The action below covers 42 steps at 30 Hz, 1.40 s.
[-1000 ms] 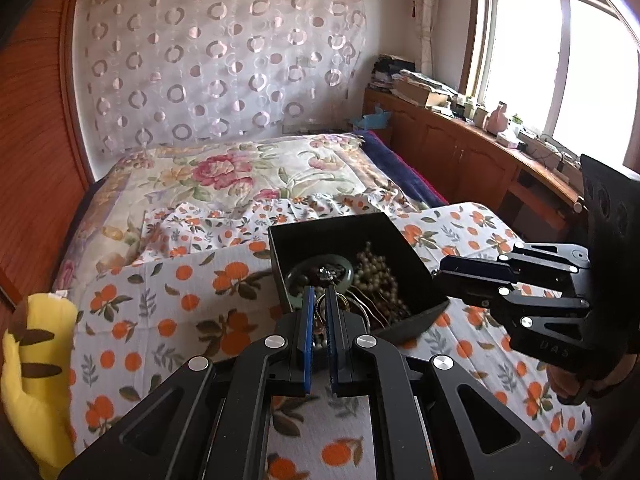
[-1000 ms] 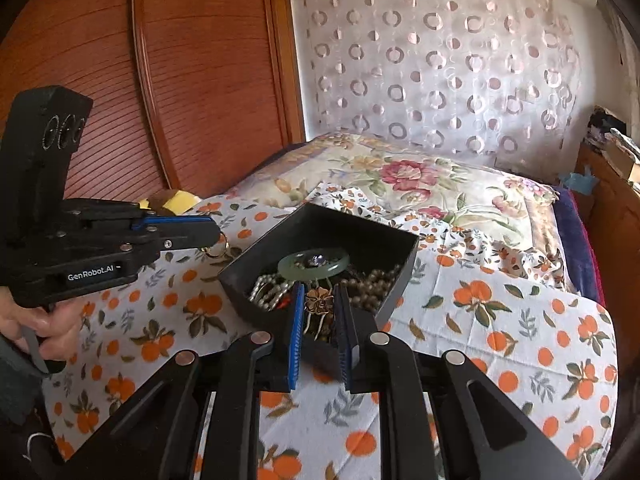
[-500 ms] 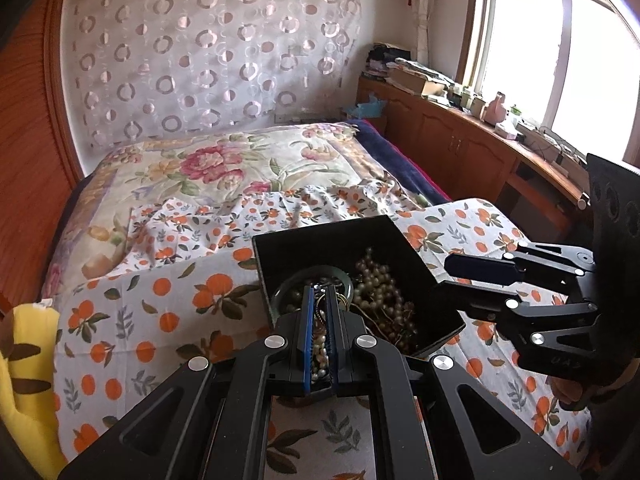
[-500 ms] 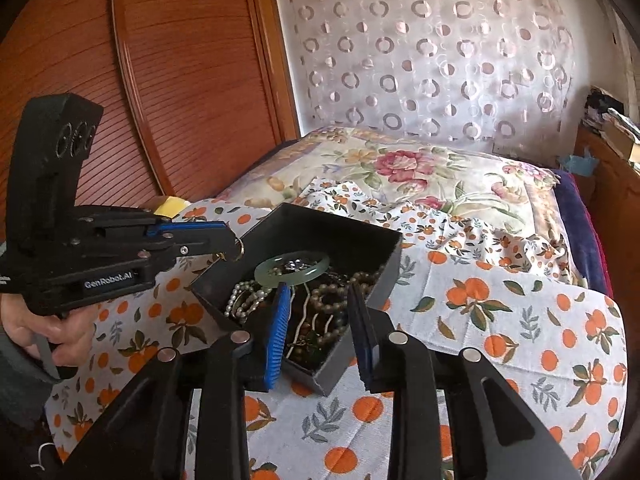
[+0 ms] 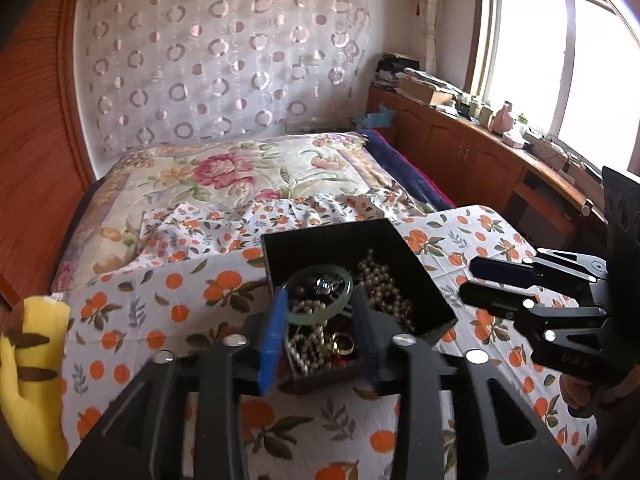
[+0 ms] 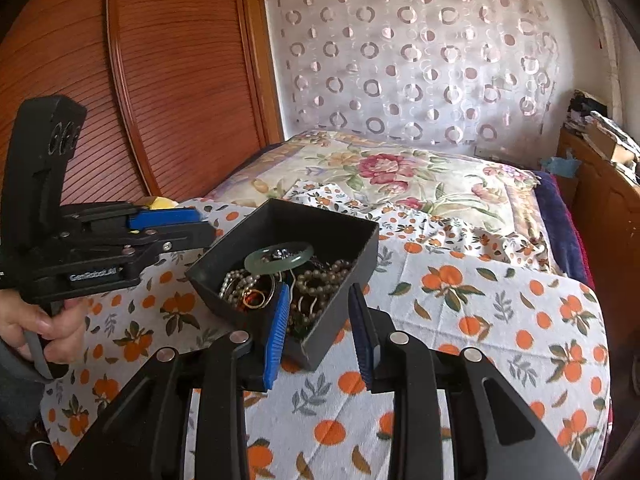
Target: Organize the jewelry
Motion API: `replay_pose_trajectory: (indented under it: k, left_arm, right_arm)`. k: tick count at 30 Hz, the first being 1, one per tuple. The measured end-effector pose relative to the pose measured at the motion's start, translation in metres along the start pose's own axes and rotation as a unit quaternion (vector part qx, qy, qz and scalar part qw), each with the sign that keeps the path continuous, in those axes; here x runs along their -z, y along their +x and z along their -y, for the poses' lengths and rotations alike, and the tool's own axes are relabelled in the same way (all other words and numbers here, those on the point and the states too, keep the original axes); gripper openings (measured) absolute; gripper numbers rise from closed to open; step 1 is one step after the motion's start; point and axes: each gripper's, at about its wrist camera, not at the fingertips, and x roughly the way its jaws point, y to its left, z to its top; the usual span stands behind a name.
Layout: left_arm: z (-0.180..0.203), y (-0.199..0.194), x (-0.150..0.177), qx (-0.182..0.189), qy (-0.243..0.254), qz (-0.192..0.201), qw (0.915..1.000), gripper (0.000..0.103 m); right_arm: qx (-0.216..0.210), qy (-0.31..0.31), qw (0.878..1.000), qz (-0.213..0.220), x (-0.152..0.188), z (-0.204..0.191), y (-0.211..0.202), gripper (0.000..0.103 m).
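Black jewelry box (image 5: pixel 352 248) sits on the bed's orange-print sheet (image 5: pixel 168 300), lid off, packed with tangled pieces. A pale green bangle (image 5: pixel 320 294) lies on top of the heap, near the box's centre in the left wrist view. Pearl strands (image 5: pixel 384 288) are piled at 3 o'clock of the bangle; a gold ring (image 5: pixel 343 342) lies at 6 o'clock of it.

Left claw (image 5: pixel 320 332): released, jaws spread wide, blue pads either side of the box's near end, gripping nothing. Blurred in its own view.

Right claw (image 6: pixel 320 320): also released, jaws apart and straddling the box's near corner; left pad (image 6: pixel 278 332) overlaps the rim, and contact cannot be told.

Yellow plush toy (image 5: pixel 28 376) at 9 o'clock of the box, at the bed edge. Floral quilt (image 5: pixel 224 176) at 12 o'clock, wooden cabinet (image 5: pixel 460 148) at 2 o'clock.
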Motion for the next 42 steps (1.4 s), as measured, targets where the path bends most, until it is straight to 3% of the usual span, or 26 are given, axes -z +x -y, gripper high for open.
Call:
replay_pose_trajectory:
  k: [2,3,4,8,10,18,27,42]
  left_arm:
    - [0.000,-0.009,0.007,-0.022,0.001,0.009,0.9997,0.064]
    - [0.001,-0.014,0.010,-0.030,0.001,0.014,0.9994,0.070]
    - [0.001,-0.021,0.015,-0.036,-0.002,0.021,0.9991,0.077]
    - [0.002,-0.042,0.029,-0.058,-0.011,0.034,0.9977,0.094]
    - [0.003,-0.054,0.034,-0.070,-0.011,0.043,0.9965,0.095]
    - [0.007,-0.093,0.054,-0.103,-0.013,0.051,0.9933,0.095]
    - [0.016,-0.132,0.070,-0.111,-0.020,0.071,0.9911,0.095]
    - [0.025,-0.161,0.081,-0.120,-0.023,0.094,0.9880,0.095]
  right_arm:
    - [0.015,0.003,1.000,0.006,0.005,-0.001,-0.007,0.051]
    - [0.031,0.003,0.999,0.013,0.008,-0.003,-0.013,0.063]
    - [0.041,0.003,0.999,0.017,0.012,-0.003,-0.017,0.069]
    - [0.061,0.011,0.998,0.020,0.023,-0.006,-0.031,0.071]
    - [0.067,0.011,0.997,0.029,0.028,-0.009,-0.039,0.101]
    - [0.078,0.007,0.995,0.066,0.041,-0.032,-0.080,0.101]
    - [0.086,0.029,0.991,0.100,0.053,-0.054,-0.130,0.101]
    - [0.104,0.046,0.985,0.127,0.063,-0.063,-0.160,0.101]
